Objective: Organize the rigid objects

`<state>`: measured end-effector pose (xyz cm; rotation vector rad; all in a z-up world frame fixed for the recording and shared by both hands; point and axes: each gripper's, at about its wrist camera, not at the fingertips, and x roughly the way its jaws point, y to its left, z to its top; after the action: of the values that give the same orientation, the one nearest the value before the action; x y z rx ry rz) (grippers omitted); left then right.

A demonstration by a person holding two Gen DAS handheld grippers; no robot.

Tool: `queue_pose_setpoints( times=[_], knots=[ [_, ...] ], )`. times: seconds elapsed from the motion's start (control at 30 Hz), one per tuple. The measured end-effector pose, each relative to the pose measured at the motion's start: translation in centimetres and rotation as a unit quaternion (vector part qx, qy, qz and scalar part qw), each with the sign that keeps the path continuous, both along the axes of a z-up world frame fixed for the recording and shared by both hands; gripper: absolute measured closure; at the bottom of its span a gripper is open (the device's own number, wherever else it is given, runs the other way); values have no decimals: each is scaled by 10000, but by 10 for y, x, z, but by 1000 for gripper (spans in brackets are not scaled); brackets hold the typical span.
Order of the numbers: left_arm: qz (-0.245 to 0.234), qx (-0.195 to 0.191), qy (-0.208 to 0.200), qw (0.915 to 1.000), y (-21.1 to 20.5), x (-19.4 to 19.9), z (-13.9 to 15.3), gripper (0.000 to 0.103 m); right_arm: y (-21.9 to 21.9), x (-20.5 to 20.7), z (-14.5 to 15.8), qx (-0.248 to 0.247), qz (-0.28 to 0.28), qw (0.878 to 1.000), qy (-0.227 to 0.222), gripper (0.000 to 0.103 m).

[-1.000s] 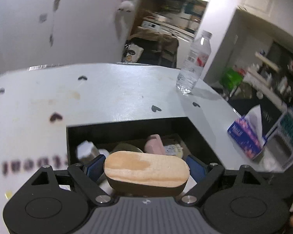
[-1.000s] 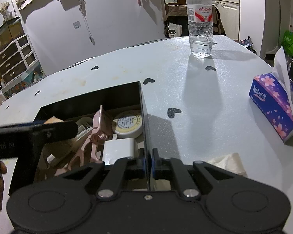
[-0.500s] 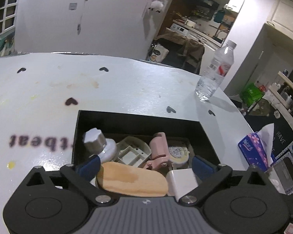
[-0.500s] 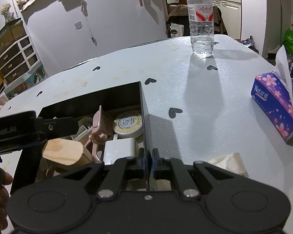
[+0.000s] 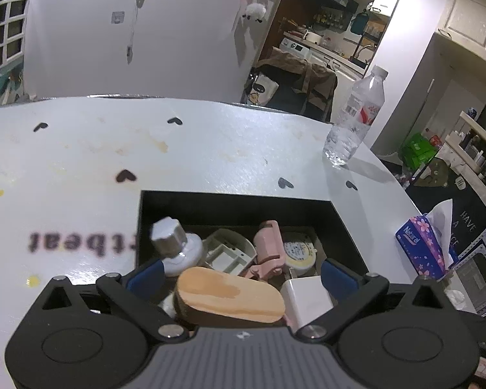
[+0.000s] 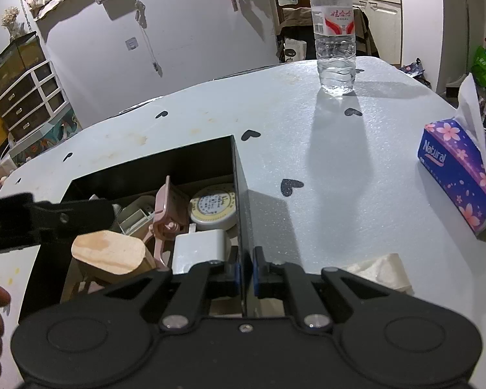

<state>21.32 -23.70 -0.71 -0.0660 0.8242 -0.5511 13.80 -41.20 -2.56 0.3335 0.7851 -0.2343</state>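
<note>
The left claw point(image 5: 239, 275) hangs over the near end of the black box point(image 5: 236, 201), its blue pads spread wide and touching nothing. Between and below them lies the wooden block point(image 5: 228, 295), resting on the other pieces inside the box; it looks released, so the step in hand reads as finishing this drop and clearing out.

Working from the left of the box: a white jar with a silver cap point(image 5: 171, 243) stands at the left wall, tipped a little. Next comes an open white plastic case point(image 5: 226, 253), then a pink clip point(image 5: 269, 246) lying lengthwise, then a round yellow-rimmed tin point(image 5: 298, 249) by the right wall, with a white charger point(image 5: 307, 295) nearest the camera, just beside the block.

To do this well, the left claw should lift straight up with its pads kept apart, since the left pad sits close to the jar and a sideways pull could knock it. The block sits on a heap, so it may rock; a gentle exit is likely wise.

The right claw point(image 6: 244, 275) is clamped on the box's right wall point(image 6: 239, 194), holding it steady on the bench point(image 6: 340, 168). That grip is best kept firm until the left claw is clear. The water bottle point(image 6: 335, 32) and tissue box point(image 6: 460, 168) stand well apart and pose no hazard.
</note>
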Motion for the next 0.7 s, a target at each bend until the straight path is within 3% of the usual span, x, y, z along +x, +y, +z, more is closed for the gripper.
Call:
queue_pose_setpoints(
  times=[0.7],
  knots=[
    [249,401,-644,9968,47,-30,24,0,3,3,3,-148,117,9998,100,96]
  ],
)
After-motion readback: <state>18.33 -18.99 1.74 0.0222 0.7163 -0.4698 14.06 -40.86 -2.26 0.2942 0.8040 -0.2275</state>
